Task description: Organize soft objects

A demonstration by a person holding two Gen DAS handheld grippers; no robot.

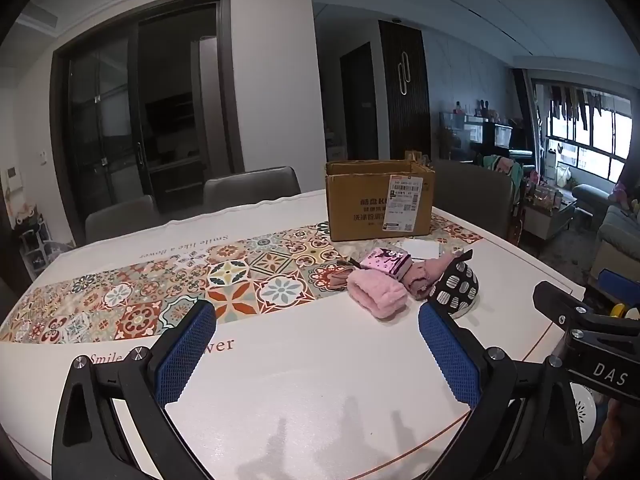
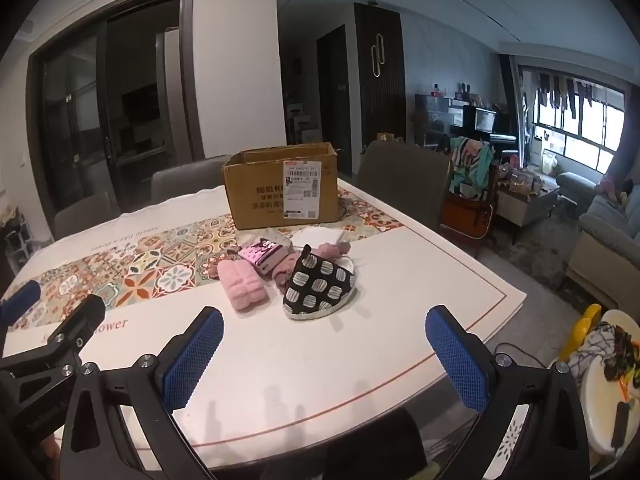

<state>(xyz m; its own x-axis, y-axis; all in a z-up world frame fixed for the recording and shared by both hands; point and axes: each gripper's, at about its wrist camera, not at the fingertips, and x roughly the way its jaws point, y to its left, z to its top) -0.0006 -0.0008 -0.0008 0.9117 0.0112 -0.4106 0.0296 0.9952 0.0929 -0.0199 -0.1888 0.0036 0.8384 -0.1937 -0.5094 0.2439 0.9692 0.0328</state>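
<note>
Nearest the cameras, both tools sit low over the white desk (image 2: 320,360). The left hand-held gripper (image 1: 316,354) has its blue pads spread as wide as they go, with only bare desk between them. Same story for the right hand-held gripper (image 2: 324,358): jaws wide apart, gripping nothing. Each one pokes into the edge of the other's view, so they're side by side.

A bit further in is the pile of soft stuff, all bunched together and touching. Closest on the right is a black slipper (image 2: 320,290) with pale striped dots and a white sole. Just left of it lies a fluffy pink roll (image 2: 242,290), maybe a folded sock or headband, hard to say. Behind those two is a small pink packet (image 2: 262,256) with a dark cartoon print, leaning on some dusty-pink knit fabric (image 2: 320,252). Nothing sits between the grippers and the pile.

The pile straddles the edge of a patterned tile-print runner (image 1: 224,276) that crosses the desk. Beyond it is a white sheet of paper (image 2: 316,236), then an open cardboard box (image 2: 280,188) with a shipping label, standing upright on the runner.

Grey chairs (image 2: 404,176) line the far side of the desk, with a cluttered living room behind.
</note>
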